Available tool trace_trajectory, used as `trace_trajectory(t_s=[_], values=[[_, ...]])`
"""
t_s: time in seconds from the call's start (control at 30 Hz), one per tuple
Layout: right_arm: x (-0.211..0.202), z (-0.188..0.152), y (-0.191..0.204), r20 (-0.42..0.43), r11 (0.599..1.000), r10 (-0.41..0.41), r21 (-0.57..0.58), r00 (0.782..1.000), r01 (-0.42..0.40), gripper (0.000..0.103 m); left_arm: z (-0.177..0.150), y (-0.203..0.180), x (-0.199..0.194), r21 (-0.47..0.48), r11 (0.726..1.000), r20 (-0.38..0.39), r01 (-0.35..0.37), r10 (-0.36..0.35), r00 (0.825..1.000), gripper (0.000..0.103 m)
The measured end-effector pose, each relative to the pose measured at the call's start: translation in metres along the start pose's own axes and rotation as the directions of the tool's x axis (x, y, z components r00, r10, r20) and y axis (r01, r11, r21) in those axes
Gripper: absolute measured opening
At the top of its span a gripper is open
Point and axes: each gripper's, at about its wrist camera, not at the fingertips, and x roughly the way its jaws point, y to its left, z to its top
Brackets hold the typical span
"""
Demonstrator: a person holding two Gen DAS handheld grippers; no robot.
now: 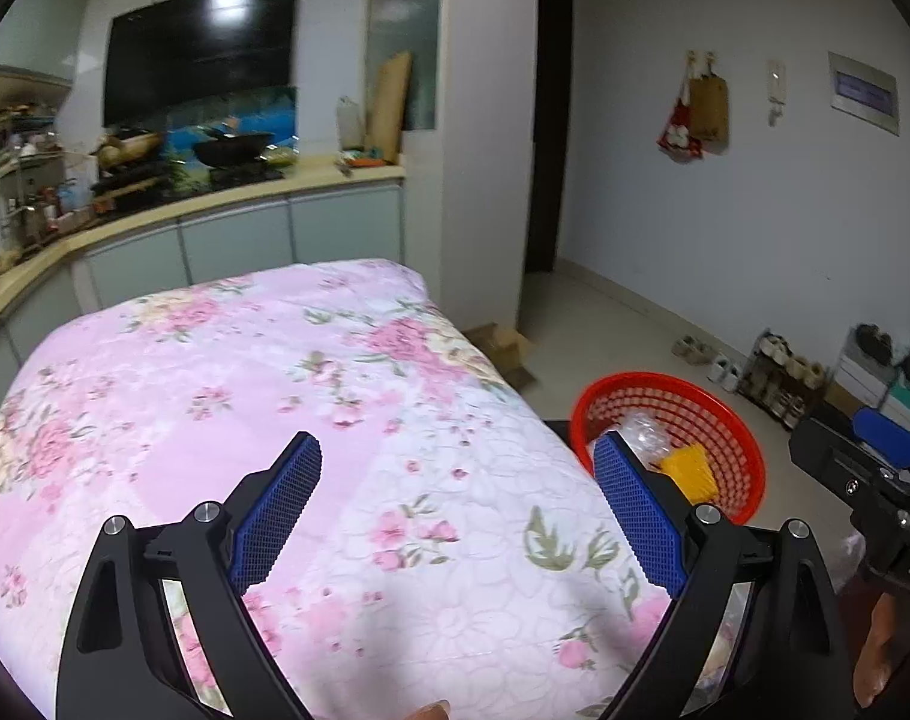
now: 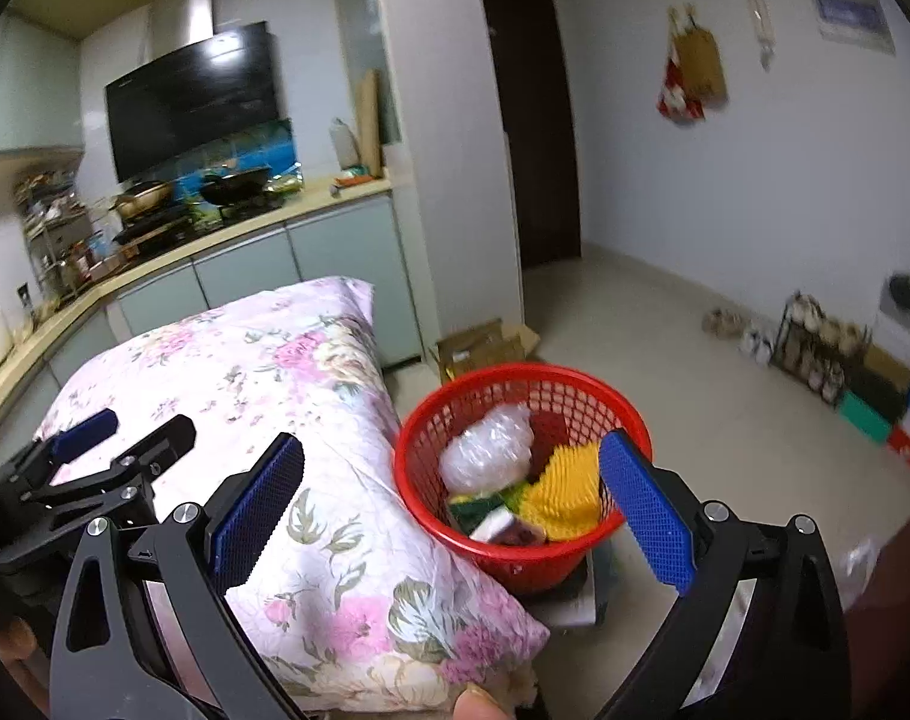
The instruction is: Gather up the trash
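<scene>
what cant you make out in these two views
- Bottom of the red basket: in the right wrist view the trash covers it; in the left wrist view the left tool finger cuts off its near side.
- Small dark red item under the yellow piece: too small to identify.
- Shoe rack: motion-blurred in the right wrist view.

Red mesh basket (image 2: 523, 546) of mixed trash (image 2: 514, 474) beside floral quilt (image 2: 311, 420).

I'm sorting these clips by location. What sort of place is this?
Most likely a small home kitchen opening onto an entry area: a range hood above a wok on the counter, a shoe rack by the wall, and a floral quilt beside a red basket of trash.
</scene>
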Motion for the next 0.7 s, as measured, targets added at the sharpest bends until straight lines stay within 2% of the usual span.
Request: trace_trajectory(t_s=[0.17,0.47,0.7], values=[[-0.002,-0.003,0.004,0.016,1.000,0.019,-0.006,1.000,-0.019,0.096,-0.007,0.006,-0.006,-0.033,0.999,0.008,-0.014,0.014,1.000,0.089],[0.000,-0.012,0.004,-0.001,0.999,-0.048,0.018,0.999,0.048,0.096,-0.013,0.000,-0.003,-0.006,1.000,-0.012,0.000,0.000,1.000,0.089],[0.006,-0.017,-0.001,-0.036,0.997,-0.053,0.047,0.998,0.054,0.096,-0.012,0.001,-0.002,-0.008,1.000,-0.011,-0.003,0.003,1.000,0.089]])
